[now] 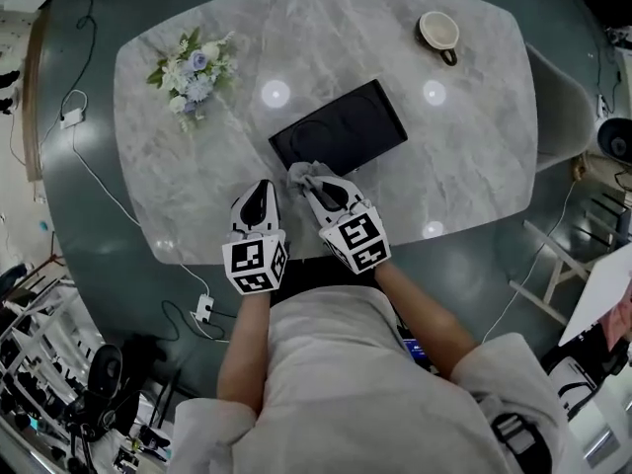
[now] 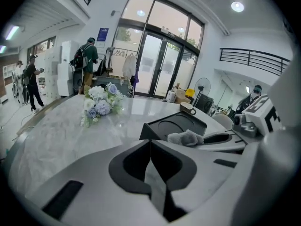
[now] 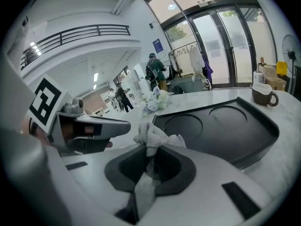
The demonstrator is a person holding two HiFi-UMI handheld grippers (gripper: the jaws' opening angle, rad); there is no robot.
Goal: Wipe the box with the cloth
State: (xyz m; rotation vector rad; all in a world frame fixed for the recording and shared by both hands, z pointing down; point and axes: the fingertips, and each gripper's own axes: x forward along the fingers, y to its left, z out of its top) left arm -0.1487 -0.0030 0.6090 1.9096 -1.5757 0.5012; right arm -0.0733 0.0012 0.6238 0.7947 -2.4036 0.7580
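Note:
A flat black box (image 1: 339, 126) with two round recesses lies on the marble table (image 1: 178, 196); it also shows in the left gripper view as the black box (image 2: 175, 125) and in the right gripper view as the box (image 3: 221, 128). My right gripper (image 1: 308, 178) is shut on a small grey cloth (image 1: 301, 175), which bunches out past the jaws at the box's near corner, cloth (image 3: 154, 136). My left gripper (image 1: 259, 197) hovers just left of it, shut with nothing in it. From the left gripper view the cloth (image 2: 186, 138) sticks out of the right gripper.
A bunch of pale flowers (image 1: 191, 74) lies at the table's far left. A cup (image 1: 439, 32) stands at the far right. A chair (image 1: 563, 107) is at the right edge. Cables (image 1: 94, 176) run over the floor. People stand far off by glass doors (image 2: 155, 65).

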